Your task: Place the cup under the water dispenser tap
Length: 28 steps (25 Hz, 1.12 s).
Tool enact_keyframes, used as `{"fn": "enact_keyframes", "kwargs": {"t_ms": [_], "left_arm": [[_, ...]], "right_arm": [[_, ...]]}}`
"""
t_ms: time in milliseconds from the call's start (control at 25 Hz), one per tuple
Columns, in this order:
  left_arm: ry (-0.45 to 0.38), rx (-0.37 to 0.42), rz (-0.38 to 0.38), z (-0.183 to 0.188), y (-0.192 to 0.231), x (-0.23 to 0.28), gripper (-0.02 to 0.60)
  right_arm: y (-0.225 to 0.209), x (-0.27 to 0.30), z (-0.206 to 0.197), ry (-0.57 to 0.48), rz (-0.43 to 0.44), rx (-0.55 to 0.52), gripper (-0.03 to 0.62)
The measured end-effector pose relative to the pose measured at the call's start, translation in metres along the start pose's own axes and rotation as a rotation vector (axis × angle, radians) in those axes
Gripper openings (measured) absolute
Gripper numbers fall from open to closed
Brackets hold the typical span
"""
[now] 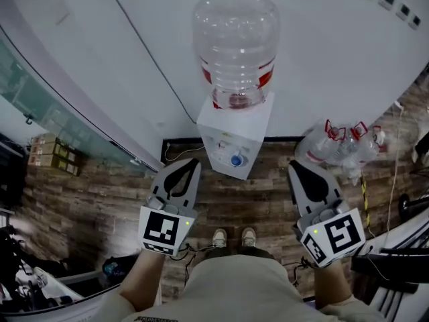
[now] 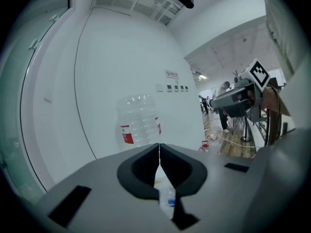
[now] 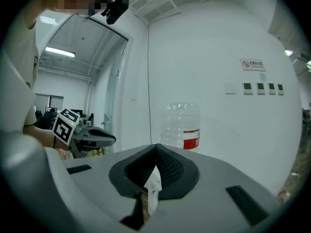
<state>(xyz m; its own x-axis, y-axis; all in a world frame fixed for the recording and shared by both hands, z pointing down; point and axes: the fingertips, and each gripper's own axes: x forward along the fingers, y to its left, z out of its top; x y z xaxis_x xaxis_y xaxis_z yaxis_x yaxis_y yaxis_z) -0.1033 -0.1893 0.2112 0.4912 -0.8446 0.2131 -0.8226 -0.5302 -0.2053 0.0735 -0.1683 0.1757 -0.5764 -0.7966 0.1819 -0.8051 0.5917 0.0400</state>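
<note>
A white water dispenser [image 1: 234, 129] stands against the wall with a large clear bottle [image 1: 236, 45] on top. Something small, blue and round [image 1: 236, 160] sits at its tap recess; whether it is a cup or a tap cap I cannot tell. It also shows through the gap below the left jaws as a blue spot [image 2: 170, 201]. My left gripper [image 1: 190, 164] is held short of the dispenser on its left, jaws shut and empty, tips touching [image 2: 159, 145]. My right gripper [image 1: 295, 167] hovers on the right side, also shut with nothing in it [image 3: 156, 146]. No cup is in either gripper.
Several empty bottles with red handles [image 1: 338, 146] lie on the wooden floor right of the dispenser. Cables and stands [image 1: 402, 210] crowd the right edge. Cardboard boxes [image 1: 53, 154] sit behind a glass wall at left. The person's shoes [image 1: 234, 237] are just behind the grippers.
</note>
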Motion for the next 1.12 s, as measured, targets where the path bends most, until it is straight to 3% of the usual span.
{"fn": "enact_keyframes", "kwargs": {"t_ms": [160, 400, 840, 1120], "left_arm": [[0.014, -0.014, -0.021, -0.005, 0.0, -0.014, 0.006], [0.007, -0.051, -0.038, -0.007, -0.002, -0.026, 0.006], [-0.005, -0.029, -0.06, 0.004, -0.002, -0.031, 0.006], [-0.009, -0.042, -0.064, 0.002, 0.001, -0.04, 0.006]], "right_arm": [[0.014, -0.006, 0.002, -0.02, 0.007, 0.0, 0.006], [0.03, -0.001, -0.011, 0.03, 0.015, -0.003, 0.006], [0.028, 0.002, -0.003, 0.038, -0.044, -0.053, 0.006], [0.037, 0.002, -0.009, 0.039, -0.047, -0.027, 0.006]]}}
